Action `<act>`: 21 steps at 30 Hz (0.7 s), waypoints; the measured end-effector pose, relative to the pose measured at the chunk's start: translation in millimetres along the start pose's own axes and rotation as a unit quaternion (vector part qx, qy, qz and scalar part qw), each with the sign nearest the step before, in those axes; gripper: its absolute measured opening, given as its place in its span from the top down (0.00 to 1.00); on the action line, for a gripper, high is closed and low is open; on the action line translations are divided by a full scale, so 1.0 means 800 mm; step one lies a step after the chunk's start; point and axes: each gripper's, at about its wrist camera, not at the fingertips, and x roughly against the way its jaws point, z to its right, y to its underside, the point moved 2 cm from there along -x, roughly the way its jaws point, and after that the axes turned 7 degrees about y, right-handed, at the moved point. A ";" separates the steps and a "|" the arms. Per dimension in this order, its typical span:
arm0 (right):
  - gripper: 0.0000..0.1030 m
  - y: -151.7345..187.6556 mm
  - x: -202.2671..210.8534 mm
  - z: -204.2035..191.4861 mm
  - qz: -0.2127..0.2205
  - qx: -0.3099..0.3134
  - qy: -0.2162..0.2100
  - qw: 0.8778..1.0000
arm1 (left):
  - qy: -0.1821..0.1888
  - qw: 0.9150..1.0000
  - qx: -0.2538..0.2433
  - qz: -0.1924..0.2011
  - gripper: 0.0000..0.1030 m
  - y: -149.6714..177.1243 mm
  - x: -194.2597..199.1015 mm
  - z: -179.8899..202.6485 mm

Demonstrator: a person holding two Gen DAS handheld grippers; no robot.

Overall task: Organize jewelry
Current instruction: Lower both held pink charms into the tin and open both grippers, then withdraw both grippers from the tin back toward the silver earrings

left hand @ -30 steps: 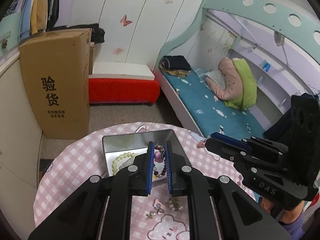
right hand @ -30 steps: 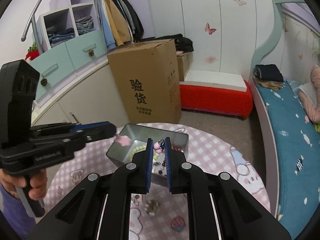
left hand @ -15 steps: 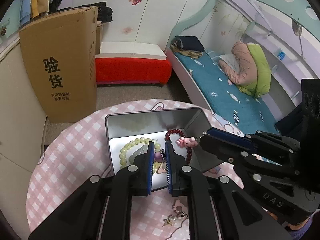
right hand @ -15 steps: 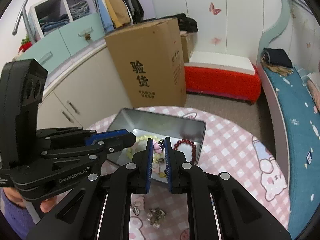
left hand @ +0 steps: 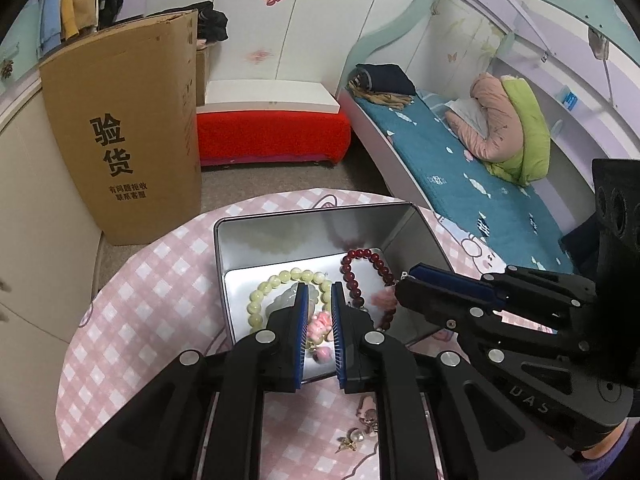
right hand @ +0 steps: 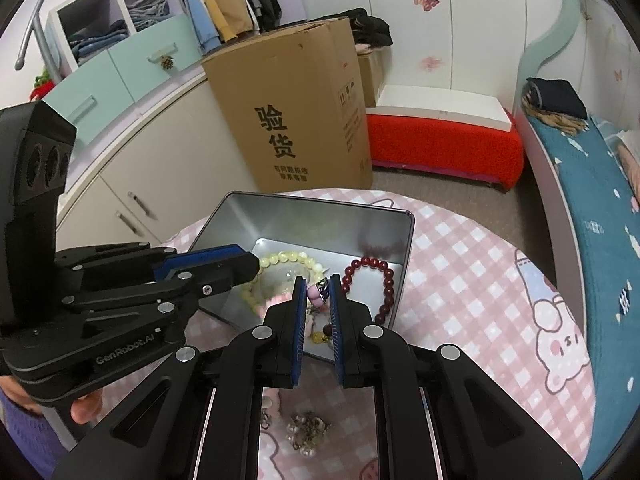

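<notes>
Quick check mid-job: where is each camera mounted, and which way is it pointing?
Left wrist: on the left gripper, looking down over the tin toward the bed; the right gripper shows.
Right wrist: on the right gripper, facing the cardboard box; the left gripper shows.
Shared: tin, red bracelet.

The tin [left hand: 320,236] is showing smooth, mirror-bright metal. Glossy beads are shining on the bracelets [left hand: 362,276]. Checked cloth is covering the worktop [left hand: 152,292]. The claws [left hand: 318,312] are looking like matt black plastic.
</notes>
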 end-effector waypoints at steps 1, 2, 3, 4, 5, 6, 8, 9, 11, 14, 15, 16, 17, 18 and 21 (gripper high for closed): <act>0.88 0.001 0.000 0.000 -0.001 0.000 0.000 1.000 | 0.000 1.000 0.002 0.001 0.88 -0.001 0.001 -0.001; 0.88 0.001 -0.001 -0.001 -0.001 -0.001 -0.001 1.000 | 0.000 1.000 0.003 0.002 0.84 0.000 0.002 -0.002; 0.88 0.001 -0.001 0.000 -0.001 -0.001 0.000 1.000 | -0.002 1.000 0.006 0.004 0.74 0.000 0.003 -0.002; 0.88 0.001 0.000 -0.001 -0.001 -0.002 0.000 1.000 | -0.005 1.000 0.006 0.007 0.68 0.000 0.005 -0.002; 0.88 0.001 0.000 0.000 -0.001 -0.003 -0.001 1.000 | -0.006 1.000 0.005 0.009 0.68 0.001 0.007 -0.002; 0.88 0.001 0.001 0.000 0.000 -0.005 -0.001 1.000 | -0.005 1.000 0.005 0.009 0.68 0.001 0.008 -0.001; 0.88 0.001 0.001 0.001 0.000 -0.007 -0.002 1.000 | -0.004 1.000 0.006 0.011 0.68 0.002 0.012 0.000; 0.88 0.002 0.003 0.003 0.001 -0.008 -0.002 1.000 | -0.003 1.000 0.005 0.012 0.68 0.002 0.014 0.000; 0.86 0.002 0.007 0.002 0.005 -0.010 -0.003 1.000 | -0.003 1.000 0.005 0.014 0.68 0.002 0.016 0.002; 0.86 0.003 0.015 0.002 0.012 -0.010 0.001 1.000 | 0.000 1.000 0.004 0.019 0.66 0.003 0.023 0.005; 0.86 0.003 0.019 0.002 0.014 -0.012 0.001 1.000 | 0.000 1.000 0.005 0.024 0.58 0.004 0.028 0.006; 0.86 0.004 0.022 0.002 0.016 -0.013 0.001 1.000 | 0.000 1.000 0.005 0.029 0.52 0.003 0.032 0.007; 0.86 0.004 0.026 0.002 0.020 -0.014 0.004 1.000 | 0.000 0.999 0.005 0.034 0.51 0.004 0.035 0.008; 0.86 0.005 0.031 0.003 0.023 -0.015 0.005 1.000 | 0.001 0.999 0.005 0.038 0.51 0.004 0.040 0.010; 0.82 0.010 0.045 0.003 0.031 -0.015 0.007 0.999 | 0.001 0.999 0.003 0.050 0.43 0.007 0.054 0.014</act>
